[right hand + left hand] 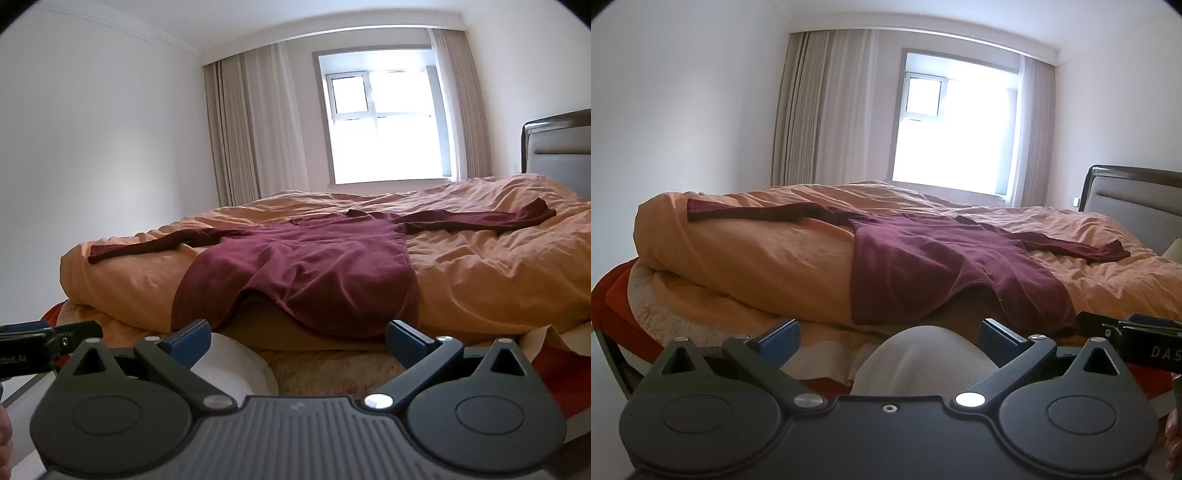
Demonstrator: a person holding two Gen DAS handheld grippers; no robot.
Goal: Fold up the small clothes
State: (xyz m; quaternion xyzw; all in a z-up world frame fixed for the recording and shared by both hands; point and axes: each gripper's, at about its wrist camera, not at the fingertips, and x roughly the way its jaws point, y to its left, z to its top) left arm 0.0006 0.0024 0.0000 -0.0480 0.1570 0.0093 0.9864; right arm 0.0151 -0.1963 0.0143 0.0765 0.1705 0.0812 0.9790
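Left wrist view: the left gripper (890, 338) hangs spread wide with nothing between its blue pads, low at 6 o'clock. A maroon long-sleeved top (934, 266) lies flat on the orange duvet (757, 254), hem draped over the near edge (sleeves out toward 9 and 3 o'clock). Window (956, 122) and curtains (820, 110) sit at 12.

Right wrist view: the right gripper (297, 336) is likewise released. The top (314, 266) lies dead ahead; the headboard (557, 144) is at 2 o'clock, a white wall (92, 129) at 10.

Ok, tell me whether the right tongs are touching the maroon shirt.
Apart. The right wrist view shows the right tongs open, short of the maroon shirt, with quilt visible between.
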